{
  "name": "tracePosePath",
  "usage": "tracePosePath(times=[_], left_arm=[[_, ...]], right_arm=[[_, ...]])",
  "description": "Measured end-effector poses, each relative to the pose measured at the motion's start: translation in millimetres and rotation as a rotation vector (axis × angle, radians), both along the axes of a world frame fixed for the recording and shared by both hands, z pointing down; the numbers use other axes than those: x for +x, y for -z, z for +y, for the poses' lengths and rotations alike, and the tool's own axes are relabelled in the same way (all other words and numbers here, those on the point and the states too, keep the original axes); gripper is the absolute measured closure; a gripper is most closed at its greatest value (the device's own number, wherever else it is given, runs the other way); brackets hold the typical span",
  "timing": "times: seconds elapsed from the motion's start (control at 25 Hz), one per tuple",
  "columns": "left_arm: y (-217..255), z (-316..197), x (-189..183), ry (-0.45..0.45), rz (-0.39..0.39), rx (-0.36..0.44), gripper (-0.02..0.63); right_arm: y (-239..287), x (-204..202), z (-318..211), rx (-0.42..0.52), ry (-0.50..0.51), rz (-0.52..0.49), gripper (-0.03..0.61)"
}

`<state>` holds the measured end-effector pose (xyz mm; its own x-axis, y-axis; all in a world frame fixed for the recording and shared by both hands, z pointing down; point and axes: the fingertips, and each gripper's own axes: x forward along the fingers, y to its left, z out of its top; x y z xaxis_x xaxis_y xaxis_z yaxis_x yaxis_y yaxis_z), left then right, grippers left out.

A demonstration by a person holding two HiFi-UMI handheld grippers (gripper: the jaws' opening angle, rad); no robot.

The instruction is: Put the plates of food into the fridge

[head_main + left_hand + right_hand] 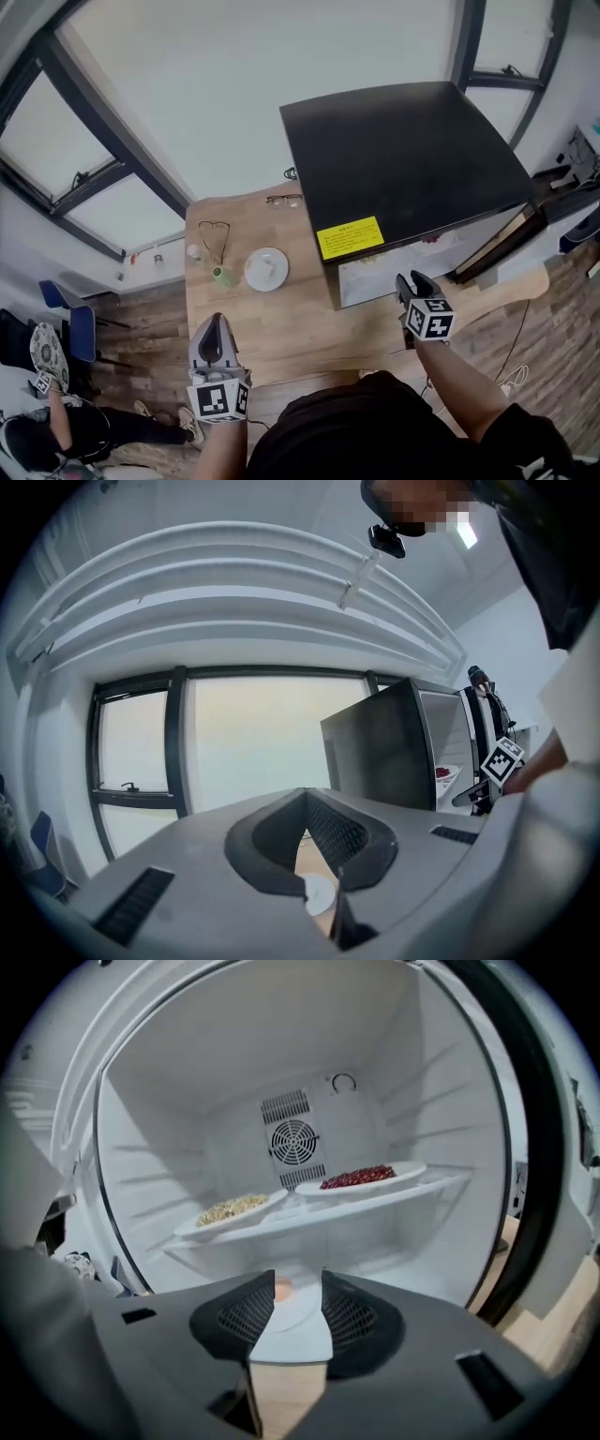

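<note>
Right gripper (298, 1288): jaws released, nothing pressed between them. It sits at the mouth of the open fridge (422, 1082), pointing in and somewhat down. Through the gap I see a white shape with an orange spot (281, 1289) low in the fridge; I cannot tell what it is.

Left gripper (305, 832): tips together, empty, held level over the table (309, 328).

Task items: red plate (361, 1177) and beige plate (230, 1211) stand side by side on the shelf (309, 1213), edges close. Table plate (266, 269) is not yet stowed. It sits near the far side of the table, beside a small green thing (222, 276). Whether it carries food I cannot make out.

Risks, in my judgement:
- The shelf looks nearly full. A third plate pushed in could shove the two there or overhang the front lip.
- My right jaws are near the shelf edge. A careless swing could jolt it and scatter the loose food.
- The left jaws must open before they reach the table plate, or they will only push it.
- A rim grip on a shallow plate may tilt and spill.
- The green thing could be knocked on approach.
- The door (497, 248) juts out on my right and may catch my arm.
</note>
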<state>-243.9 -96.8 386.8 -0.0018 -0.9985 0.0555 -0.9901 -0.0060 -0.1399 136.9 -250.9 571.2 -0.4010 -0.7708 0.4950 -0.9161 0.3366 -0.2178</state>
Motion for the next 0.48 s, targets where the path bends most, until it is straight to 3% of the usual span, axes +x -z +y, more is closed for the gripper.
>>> tracePosePath(times=[0.24, 0.48], left_arm=[[-15, -22, 45, -0.105, 0.02, -0.007, 0.609], [-27, -38, 82, -0.187, 0.02, -0.022, 0.609]], right_arm=[[44, 30, 11, 0.071, -0.025, -0.055, 0.516], [78, 57, 23, 0.158, -0.004, -0.034, 0.534]])
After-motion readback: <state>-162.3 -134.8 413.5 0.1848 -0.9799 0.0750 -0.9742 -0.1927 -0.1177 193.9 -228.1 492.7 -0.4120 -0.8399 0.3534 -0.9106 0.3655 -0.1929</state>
